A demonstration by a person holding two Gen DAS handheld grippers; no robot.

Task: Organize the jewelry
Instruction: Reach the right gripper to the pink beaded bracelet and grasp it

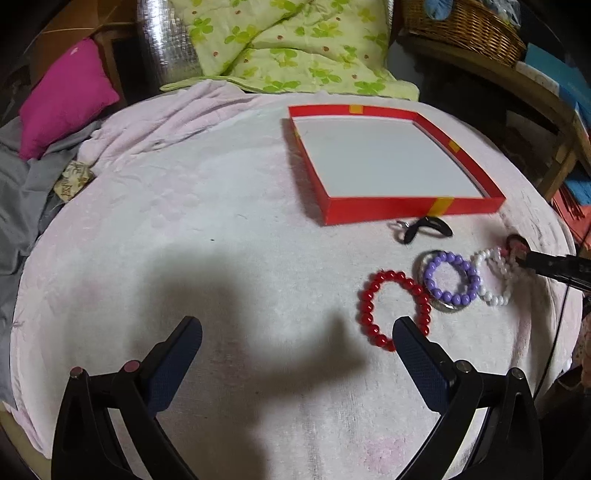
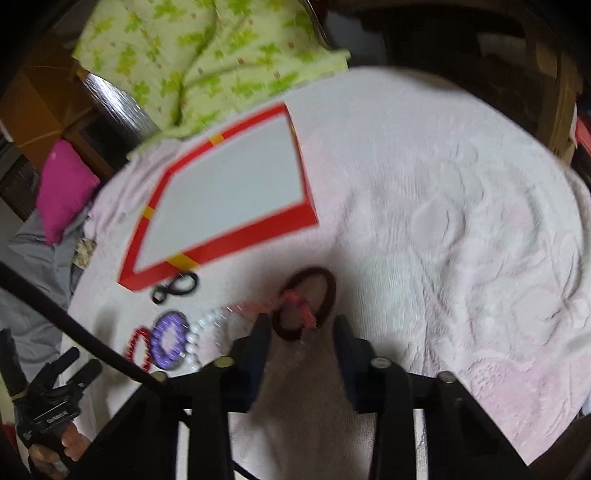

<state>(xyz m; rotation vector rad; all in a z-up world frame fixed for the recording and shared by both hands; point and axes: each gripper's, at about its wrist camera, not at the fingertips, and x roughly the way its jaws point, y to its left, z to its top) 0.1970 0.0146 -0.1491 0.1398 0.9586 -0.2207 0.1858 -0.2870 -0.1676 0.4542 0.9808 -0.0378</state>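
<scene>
A shallow red box (image 1: 413, 209) with a white floor lies on the pink blanket; it also shows in the right wrist view (image 2: 258, 236). In front of it lie a black clip (image 1: 424, 228), a red bead bracelet (image 1: 391, 308), a purple bead bracelet (image 1: 452, 277) on a silver ring, and a white bead bracelet (image 1: 495, 275). My left gripper (image 1: 297, 338) is open and empty, low over the blanket, left of the red bracelet. My right gripper (image 2: 301, 325) is open around a dark red hair tie (image 2: 328, 291) with a pink beaded piece (image 2: 299, 301). The right wrist view is blurred.
A green flowered quilt (image 1: 291, 44) lies behind the box. A magenta pillow (image 1: 66, 96) and grey cloth (image 1: 22, 192) are at the left. A wicker basket (image 1: 461, 26) and wooden furniture (image 1: 546, 110) stand at the right. The blanket's edge drops off at the right.
</scene>
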